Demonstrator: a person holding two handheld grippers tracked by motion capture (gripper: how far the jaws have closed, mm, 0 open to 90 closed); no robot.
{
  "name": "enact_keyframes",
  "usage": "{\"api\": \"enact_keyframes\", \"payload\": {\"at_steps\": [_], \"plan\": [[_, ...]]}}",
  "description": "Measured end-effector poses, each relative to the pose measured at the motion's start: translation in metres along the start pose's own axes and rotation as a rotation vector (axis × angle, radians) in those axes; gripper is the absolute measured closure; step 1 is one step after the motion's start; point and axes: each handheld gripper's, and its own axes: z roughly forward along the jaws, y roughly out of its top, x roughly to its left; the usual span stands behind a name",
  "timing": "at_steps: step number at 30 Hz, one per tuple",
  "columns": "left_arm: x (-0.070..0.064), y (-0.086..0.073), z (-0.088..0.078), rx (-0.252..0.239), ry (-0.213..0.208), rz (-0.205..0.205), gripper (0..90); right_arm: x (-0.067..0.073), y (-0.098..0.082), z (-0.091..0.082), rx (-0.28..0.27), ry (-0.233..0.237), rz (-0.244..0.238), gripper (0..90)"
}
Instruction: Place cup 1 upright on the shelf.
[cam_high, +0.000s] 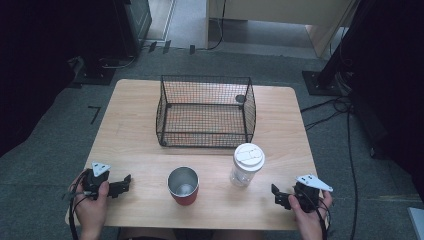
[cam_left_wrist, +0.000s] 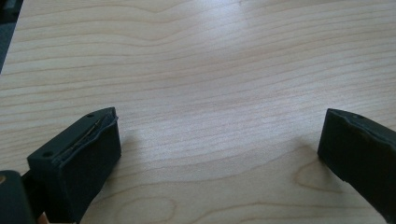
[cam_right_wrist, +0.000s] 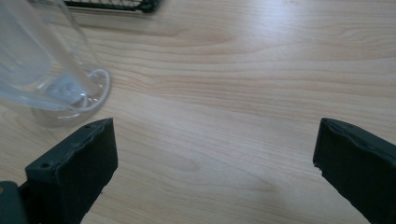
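The clear plastic cup (cam_high: 247, 165) with its white lid stands upright on the counter (cam_high: 140, 145) just ahead of the wide-open, empty right gripper (cam_high: 278, 196); light, smooth and easily squashed, it probably wants a gentle mid-wall grasp.

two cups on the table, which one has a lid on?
The clear plastic cup, right of centre near the right gripper, wears a white lid. The red metal cup beside it stands open, its bare steel inside showing.
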Motion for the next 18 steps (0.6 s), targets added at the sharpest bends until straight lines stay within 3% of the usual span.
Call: {"api": "enact_keyframes", "payload": {"at_steps": [8, 18], "plan": [[0.000, 0.000, 0.000, -0.001, -0.001, 0.000, 0.0, 0.019, 0.007, -0.006, -0.032, 0.050, -0.025, 0.0], [0.000, 0.000, 0.000, -0.001, -0.002, -0.001, 0.0, 0.044, 0.015, -0.001, -0.056, 0.097, -0.081, 0.0]]}}
